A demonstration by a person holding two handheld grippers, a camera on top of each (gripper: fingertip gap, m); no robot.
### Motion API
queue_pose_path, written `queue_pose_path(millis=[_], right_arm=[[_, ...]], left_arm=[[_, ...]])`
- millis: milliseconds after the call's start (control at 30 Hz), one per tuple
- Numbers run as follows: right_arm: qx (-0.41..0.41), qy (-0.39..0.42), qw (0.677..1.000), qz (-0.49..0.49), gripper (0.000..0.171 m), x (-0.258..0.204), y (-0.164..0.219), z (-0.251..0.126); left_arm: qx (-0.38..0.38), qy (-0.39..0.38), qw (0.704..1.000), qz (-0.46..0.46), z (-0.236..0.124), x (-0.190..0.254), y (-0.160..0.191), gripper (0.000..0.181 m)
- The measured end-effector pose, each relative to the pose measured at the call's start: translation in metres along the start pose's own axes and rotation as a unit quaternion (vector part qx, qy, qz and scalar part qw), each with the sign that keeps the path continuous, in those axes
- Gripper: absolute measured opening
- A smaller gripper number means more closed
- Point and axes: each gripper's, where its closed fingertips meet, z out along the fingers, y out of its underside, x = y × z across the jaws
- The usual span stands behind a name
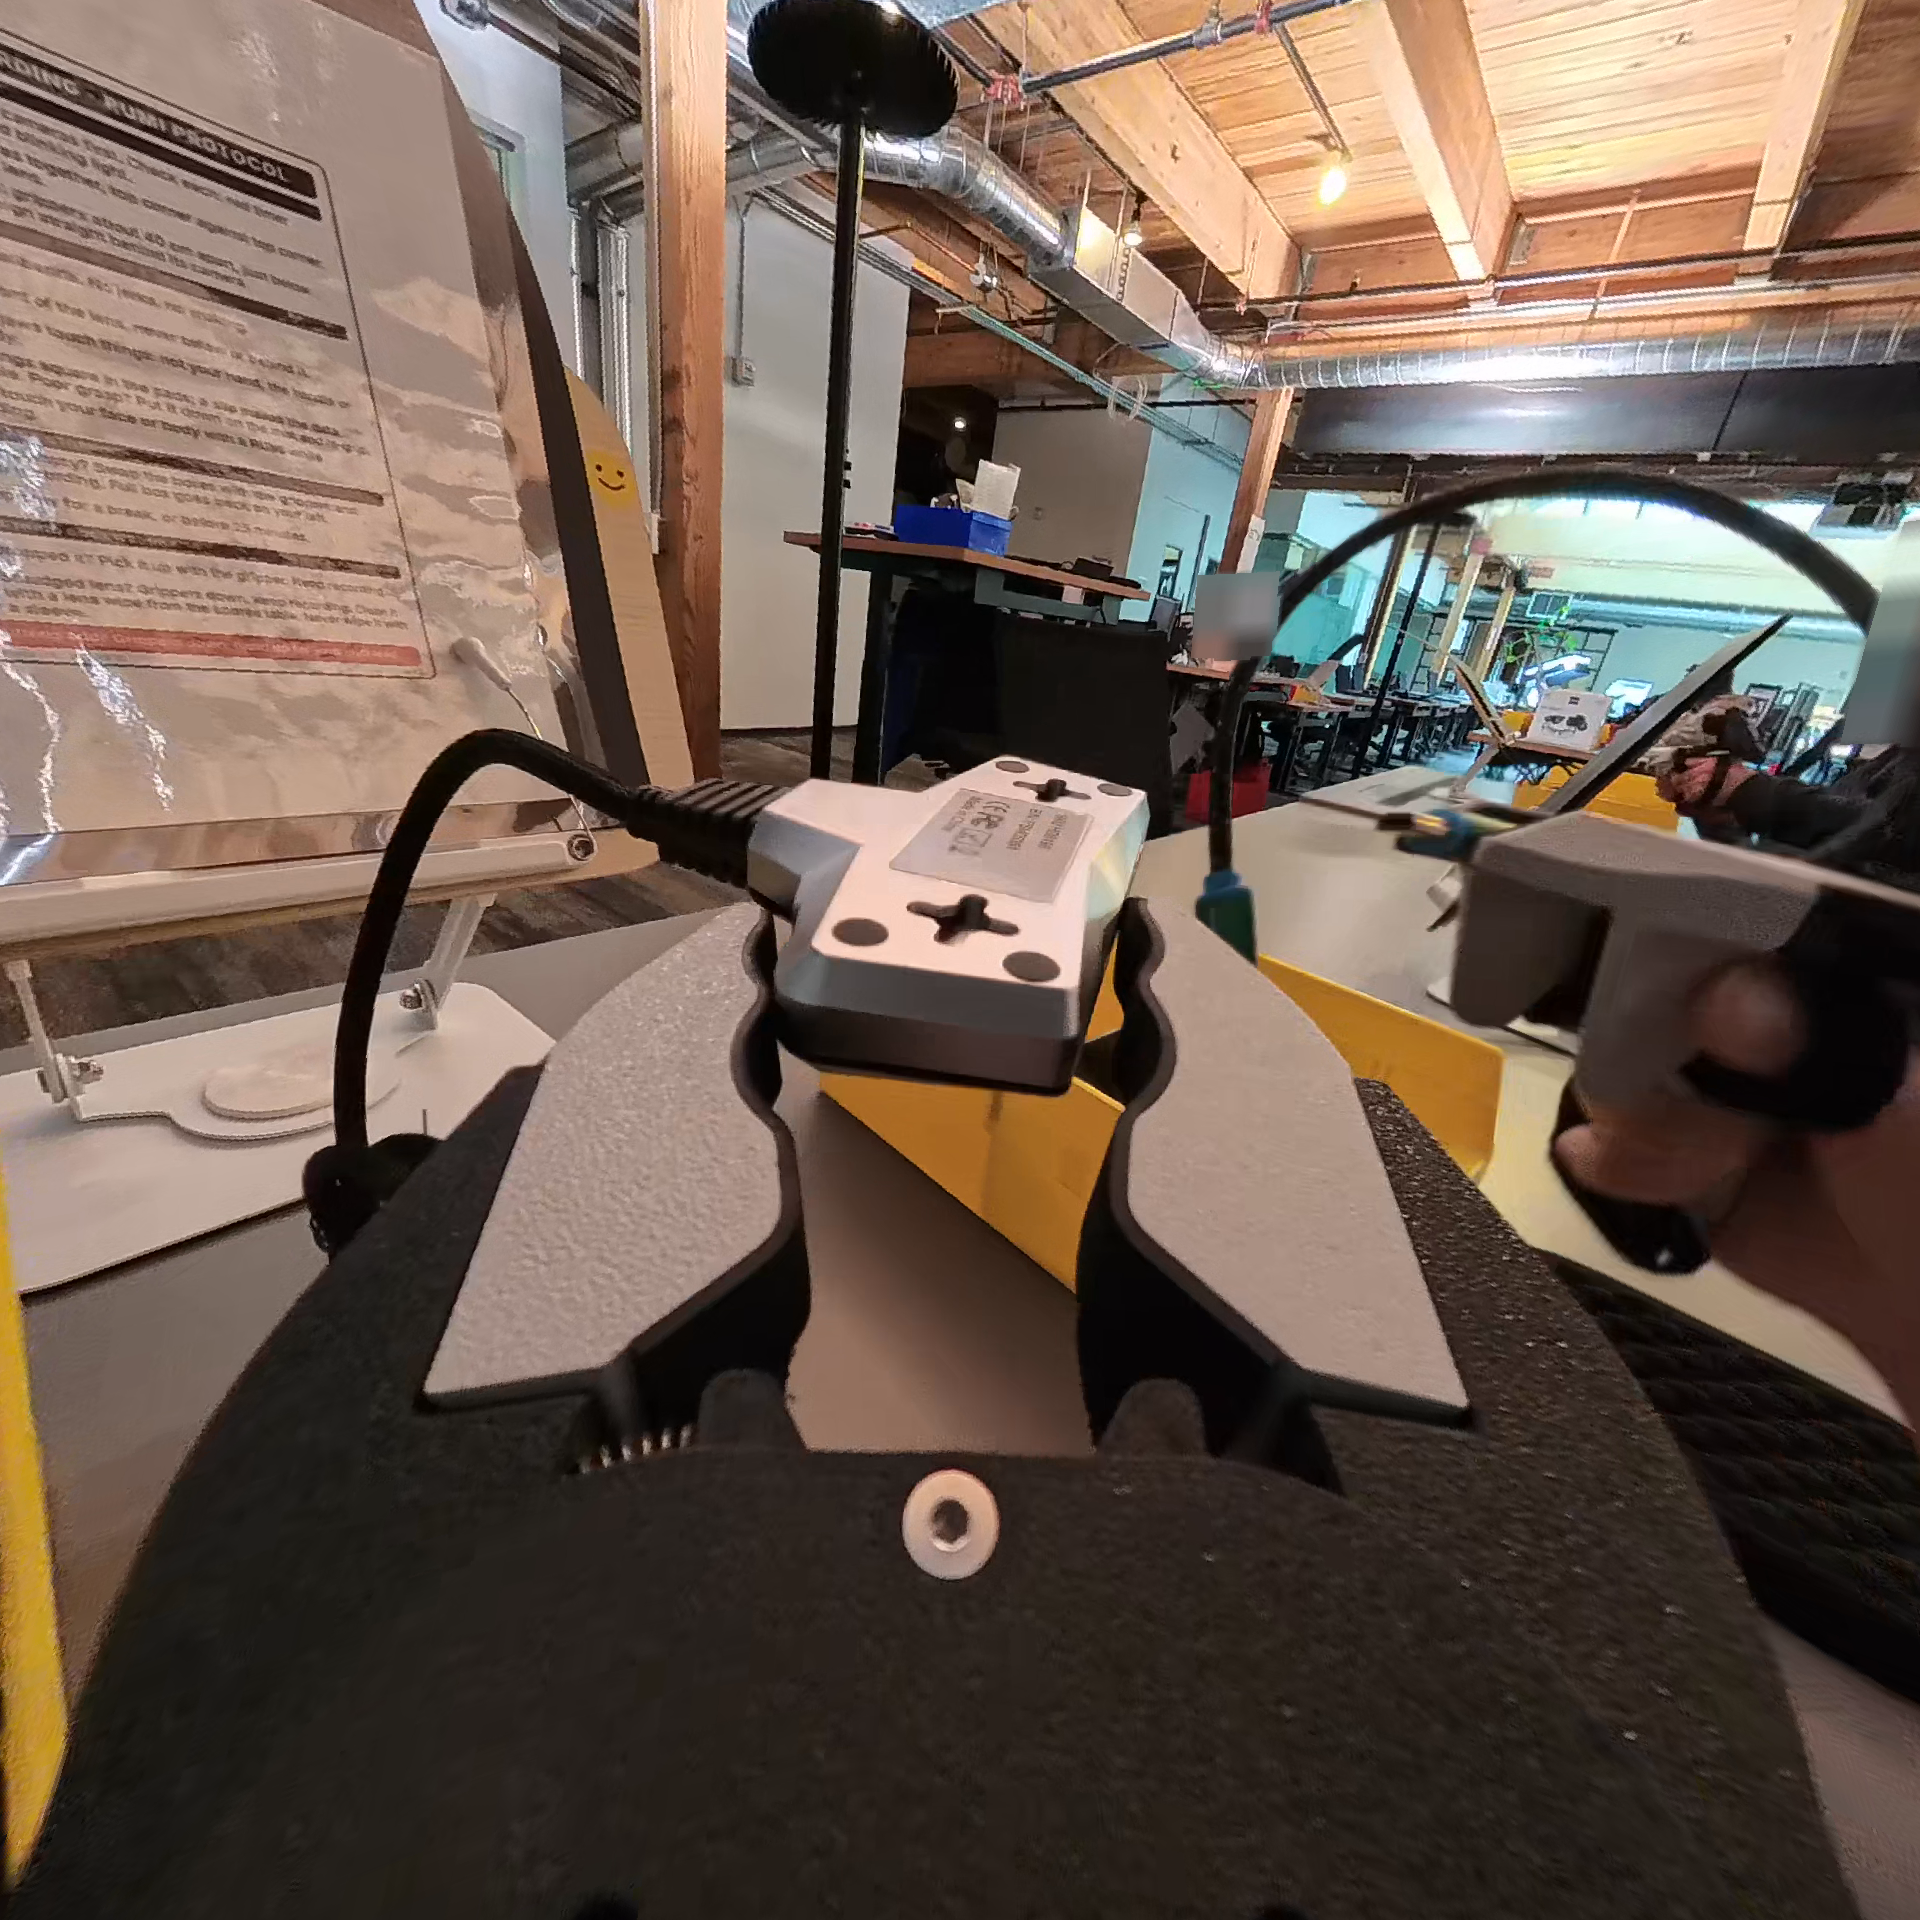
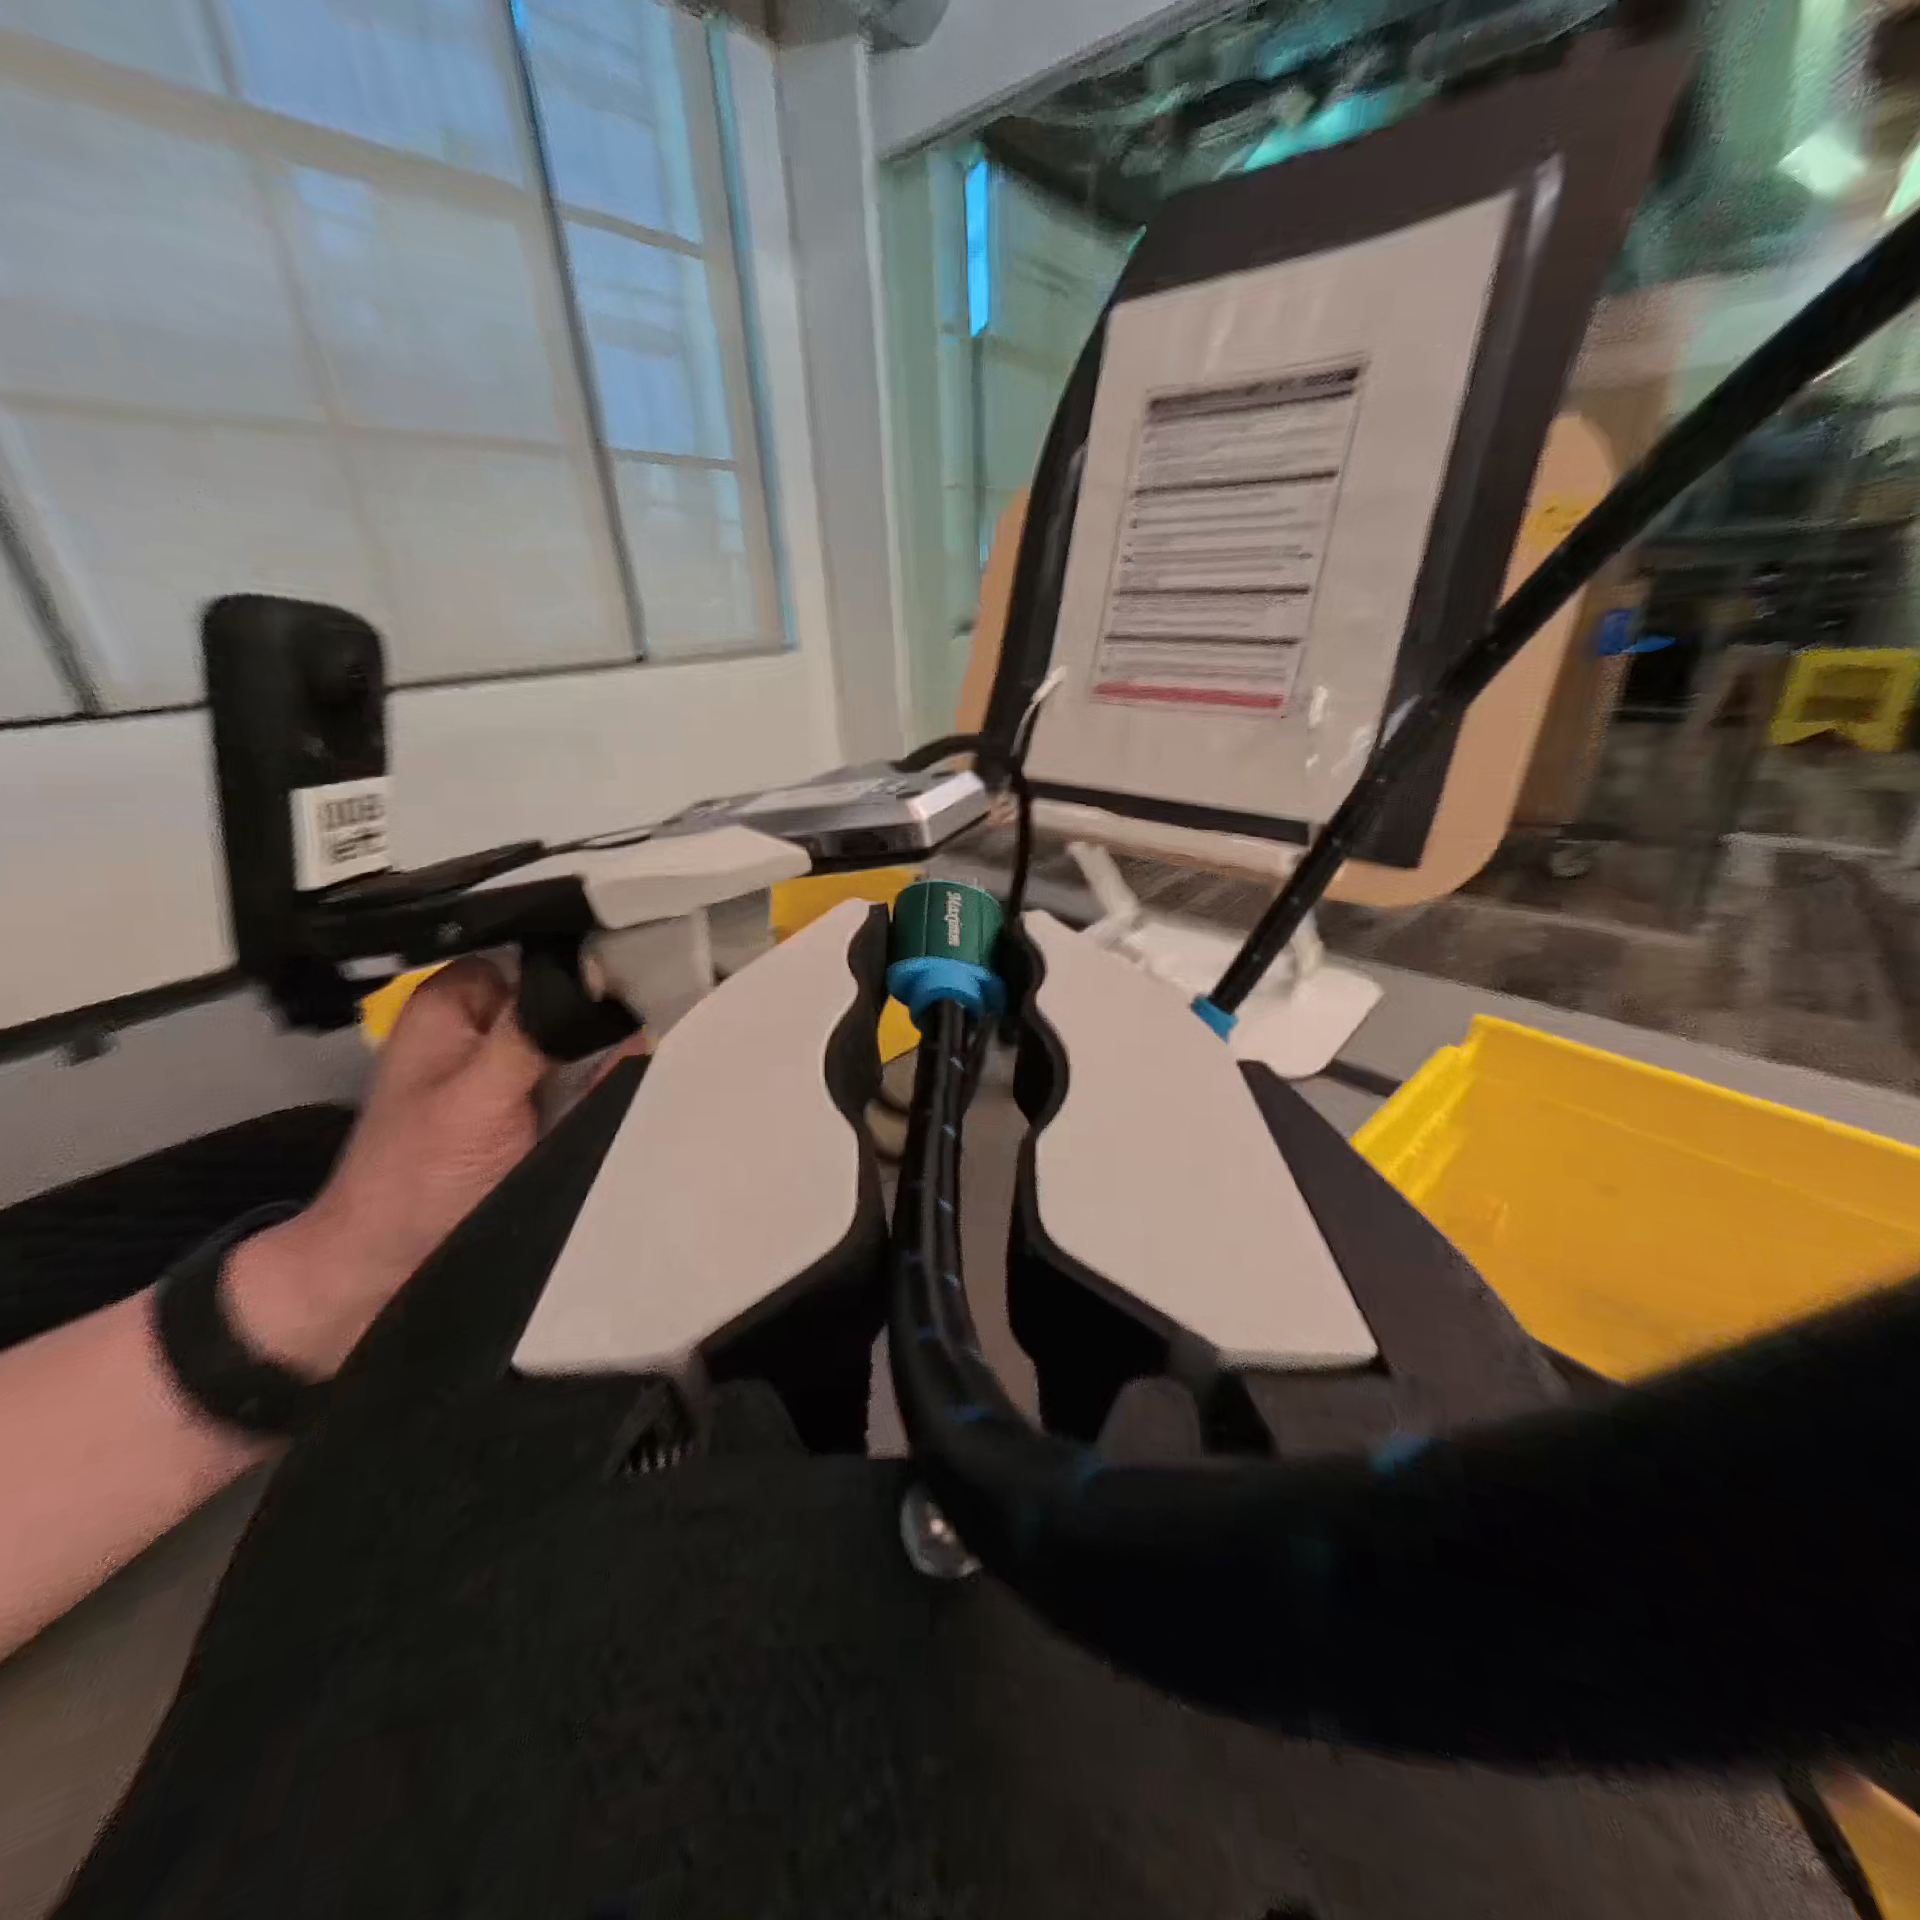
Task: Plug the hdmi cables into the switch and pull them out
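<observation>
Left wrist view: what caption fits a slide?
Left gripper clamps the silver HDMI switch underside-up while the right gripper brings a green HDMI plug.

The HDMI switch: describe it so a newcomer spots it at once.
Find the yellow plastic bin on the table. Above it the left gripper clamps a silver metal box, underside up. Unlike the green-capped cable plug nearby, it has a grey label and black rubber feet.
</observation>
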Motion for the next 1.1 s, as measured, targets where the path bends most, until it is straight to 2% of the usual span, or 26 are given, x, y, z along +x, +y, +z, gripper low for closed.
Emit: queue_pose_path(millis=[133,167,267,367,467,567,633,733,800,967,1100], right_arm=[[-0.089,-0.076,0.993,0.022,0.022,0.023,-0.015,-0.023],[-0.099,-0.081,0.991,0.026,0.021,0.034,-0.018,-0.028],[-0.108,-0.168,0.975,0.095,0.022,0.046,-0.027,-0.043],[-0.176,-0.258,0.93,0.196,0.022,0.047,-0.005,-0.062],[-0.305,-0.225,0.909,0.172,0.022,0.067,0.052,-0.075],[-0.43,-0.202,0.86,0.185,0.022,0.075,0.094,-0.09],[-0.485,-0.199,0.829,0.195,0.022,0.075,0.108,-0.096],[-0.52,-0.247,0.796,0.187,0.023,0.062,0.112,-0.098],[-0.54,-0.253,0.786,0.165,0.023,0.062,0.116,-0.097],[-0.642,-0.125,0.746,0.126,0.024,0.103,0.144,-0.108],[-0.655,-0.033,0.752,0.06,0.031,0.134,0.142,-0.108]], left_arm=[[0.02,0.014,1.0,-0.011,-0.003,0.003,-0.005,0.061],[0.023,0.018,0.999,-0.012,-0.003,0.004,-0.006,0.061],[0.017,0.01,1.0,-0.009,-0.003,0.002,-0.004,0.062],[0.006,0.005,1.0,-0.002,-0.001,0.001,0.0,0.062],[0.002,0.012,1.0,-0.001,0.001,0.005,0.002,0.062],[-0.003,0.017,1.0,0.001,0.002,0.008,0.004,0.062],[-0.01,0.016,1.0,0.005,0.003,0.008,0.007,0.062],[-0.014,0.017,1.0,0.003,0.004,0.008,0.009,0.062],[-0.015,0.019,1.0,0.003,0.005,0.009,0.009,0.062],[-0.017,0.018,1.0,0.005,0.005,0.009,0.01,0.062],[-0.016,0.019,1.0,0.002,0.004,0.009,0.01,0.062]])
